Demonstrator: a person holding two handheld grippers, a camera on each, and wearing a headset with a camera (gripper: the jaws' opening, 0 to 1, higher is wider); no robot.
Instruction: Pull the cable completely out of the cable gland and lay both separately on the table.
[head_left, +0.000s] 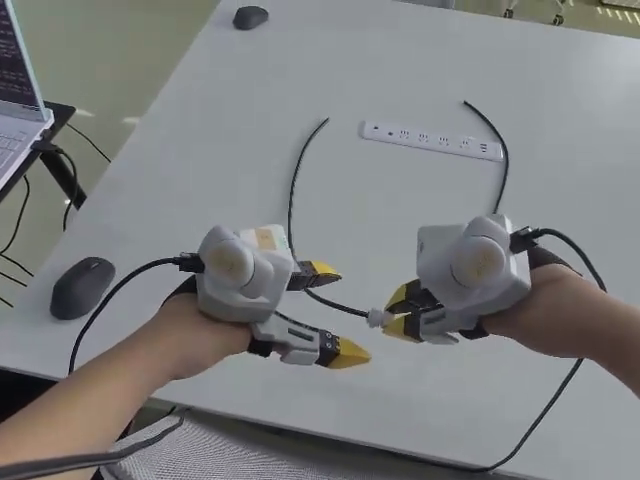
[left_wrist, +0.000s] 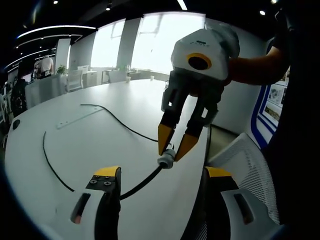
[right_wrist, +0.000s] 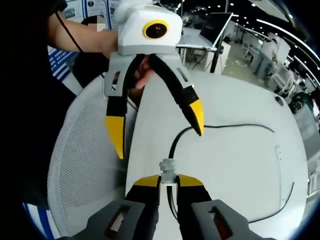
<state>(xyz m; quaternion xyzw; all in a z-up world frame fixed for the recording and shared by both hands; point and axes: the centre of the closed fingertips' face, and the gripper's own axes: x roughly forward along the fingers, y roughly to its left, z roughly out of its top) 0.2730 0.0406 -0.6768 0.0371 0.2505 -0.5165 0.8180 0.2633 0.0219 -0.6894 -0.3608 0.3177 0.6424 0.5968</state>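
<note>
Right claw (head_left: 398, 312) clamped on cable gland (head_left: 377, 318), left claw (head_left: 338, 311) spread wide around cable (head_left: 292, 200), pointing at each other

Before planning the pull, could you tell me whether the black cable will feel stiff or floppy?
Probably floppy: the black cable lies in loose curves on the table. It looks thin, so likely light. The cable gland, held by the right gripper, may resist its sliding out.
</note>
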